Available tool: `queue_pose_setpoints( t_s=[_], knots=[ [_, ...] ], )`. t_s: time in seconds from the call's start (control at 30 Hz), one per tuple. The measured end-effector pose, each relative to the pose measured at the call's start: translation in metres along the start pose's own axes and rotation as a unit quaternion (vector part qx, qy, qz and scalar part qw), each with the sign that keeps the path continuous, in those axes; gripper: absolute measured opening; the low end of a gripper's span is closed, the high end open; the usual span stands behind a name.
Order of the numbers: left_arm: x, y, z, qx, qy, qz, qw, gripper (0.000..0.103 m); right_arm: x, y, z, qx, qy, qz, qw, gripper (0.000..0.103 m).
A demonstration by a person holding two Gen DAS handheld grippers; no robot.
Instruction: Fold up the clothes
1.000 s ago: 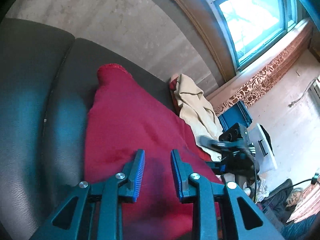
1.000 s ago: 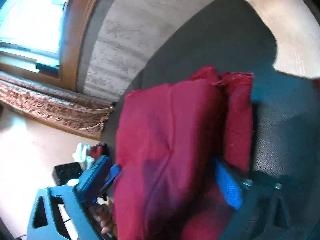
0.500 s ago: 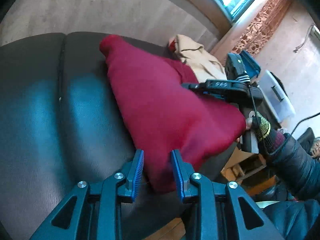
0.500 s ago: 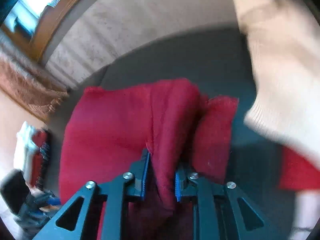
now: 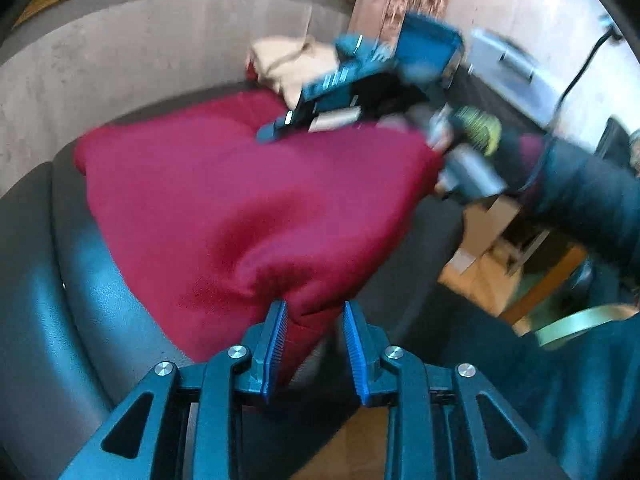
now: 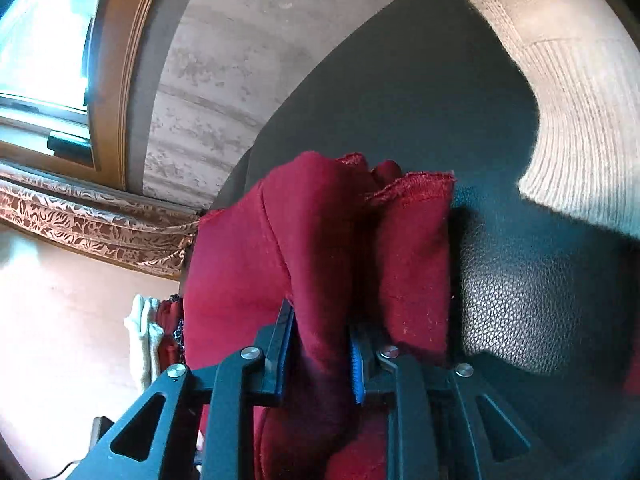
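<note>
A dark red garment (image 5: 240, 204) is spread over the black leather sofa (image 5: 52, 280). A corner of it sits between the jaws of my left gripper (image 5: 314, 320), which stand a little apart around the bunched cloth. The right gripper's body (image 5: 360, 84) shows in the left wrist view at the garment's far corner. In the right wrist view my right gripper (image 6: 320, 332) is shut on a thick fold of the red garment (image 6: 320, 240); the rest of the cloth hangs down to the left and a hemmed edge lies on the seat to the right.
A beige knit sweater (image 6: 580, 100) lies on the sofa behind the red garment; it also shows in the left wrist view (image 5: 292, 60). A grey wall, a window (image 6: 44, 40) and a patterned curtain border are behind. Boxes and clutter stand on the floor past the sofa's edge (image 5: 492, 240).
My left gripper moved onto the near corner of the red garment, which now sits between its jaws. My right gripper keeps its hold on the fold; the garment is pulled out wider.
</note>
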State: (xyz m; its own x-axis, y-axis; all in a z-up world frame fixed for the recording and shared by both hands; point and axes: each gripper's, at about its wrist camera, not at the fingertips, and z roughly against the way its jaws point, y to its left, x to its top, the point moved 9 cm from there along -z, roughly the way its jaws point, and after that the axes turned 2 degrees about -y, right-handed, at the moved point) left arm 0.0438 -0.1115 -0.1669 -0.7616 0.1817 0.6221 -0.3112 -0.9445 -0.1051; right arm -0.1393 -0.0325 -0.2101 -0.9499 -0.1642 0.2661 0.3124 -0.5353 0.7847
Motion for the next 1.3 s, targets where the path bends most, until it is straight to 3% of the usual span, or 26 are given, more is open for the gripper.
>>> queue_pose_setpoints(
  t_s=[0.07, 0.13, 0.27, 0.33, 0.4, 0.47, 0.53, 0.57, 0.63, 0.67, 0.77, 0.87, 0.93, 1.03, 1.1, 1.23, 1.27, 1.3],
  knots=[
    [-0.006, -0.001, 0.001, 0.014, 0.019, -0.043, 0.9988, 0.024, -0.006, 0.002, 0.001, 0.000, 0.003, 0.001, 1.000, 0.023],
    [-0.018, -0.003, 0.011, 0.000, 0.049, -0.078, 0.9958, 0.019, -0.014, 0.010, 0.000, -0.007, 0.012, 0.023, 1.000, 0.023],
    [-0.040, 0.007, 0.031, -0.012, 0.081, -0.090, 0.9925, 0.015, -0.031, 0.026, -0.002, -0.038, 0.026, 0.112, 0.993, 0.022],
    [-0.047, 0.010, 0.039, -0.009, 0.090, -0.091, 0.9917, 0.013, -0.033, 0.039, -0.002, -0.092, 0.016, 0.190, 0.977, 0.026],
    [-0.051, 0.013, 0.047, -0.012, 0.096, -0.082, 0.9919, 0.013, -0.033, 0.052, 0.003, -0.147, 0.004, 0.263, 0.953, 0.030],
    [-0.037, 0.012, 0.063, -0.064, 0.065, -0.021, 0.9956, 0.013, -0.027, 0.059, 0.009, -0.164, -0.015, 0.280, 0.946, 0.030],
    [-0.011, 0.016, 0.085, -0.128, -0.009, 0.054, 0.9902, 0.014, -0.025, 0.053, 0.007, -0.117, -0.009, 0.221, 0.968, 0.034],
    [0.007, 0.021, 0.097, -0.174, -0.060, 0.109, 0.9769, 0.020, -0.026, 0.048, 0.003, -0.104, -0.006, 0.200, 0.974, 0.034],
    [0.030, 0.038, 0.104, -0.208, -0.135, 0.189, 0.9502, 0.025, -0.028, 0.032, -0.005, -0.070, -0.009, 0.152, 0.986, 0.034],
    [0.039, 0.050, 0.098, -0.191, -0.154, 0.214, 0.9454, 0.025, -0.026, 0.026, -0.005, -0.044, -0.015, 0.122, 0.991, 0.034],
    [0.049, 0.076, 0.064, -0.144, -0.155, 0.274, 0.9382, 0.025, -0.019, 0.015, 0.011, 0.019, -0.023, 0.036, 0.999, 0.039],
    [0.048, 0.085, 0.047, -0.117, -0.146, 0.293, 0.9375, 0.025, -0.029, 0.027, 0.044, 0.046, -0.024, 0.055, 0.997, 0.064],
    [0.055, 0.085, 0.042, -0.105, -0.146, 0.281, 0.9429, 0.025, -0.045, 0.041, 0.071, 0.071, -0.019, 0.081, 0.994, 0.079],
    [0.065, 0.087, 0.036, -0.088, -0.144, 0.261, 0.9505, 0.025, -0.083, 0.064, 0.096, 0.099, 0.020, 0.132, 0.986, 0.090],
    [0.080, 0.104, 0.026, -0.078, -0.139, 0.252, 0.9545, 0.026, -0.109, 0.075, 0.094, 0.092, 0.055, 0.162, 0.981, 0.095],
    [0.104, 0.118, 0.001, -0.059, -0.125, 0.248, 0.9588, 0.026, -0.136, 0.080, 0.070, 0.069, 0.098, 0.184, 0.976, 0.092],
    [0.110, 0.119, -0.004, -0.056, -0.124, 0.247, 0.9594, 0.026, -0.138, 0.086, 0.065, 0.076, 0.099, 0.187, 0.974, 0.089],
    [0.114, 0.119, -0.008, -0.056, -0.122, 0.243, 0.9606, 0.027, -0.139, 0.093, 0.059, 0.086, 0.099, 0.190, 0.973, 0.074]
  ],
)
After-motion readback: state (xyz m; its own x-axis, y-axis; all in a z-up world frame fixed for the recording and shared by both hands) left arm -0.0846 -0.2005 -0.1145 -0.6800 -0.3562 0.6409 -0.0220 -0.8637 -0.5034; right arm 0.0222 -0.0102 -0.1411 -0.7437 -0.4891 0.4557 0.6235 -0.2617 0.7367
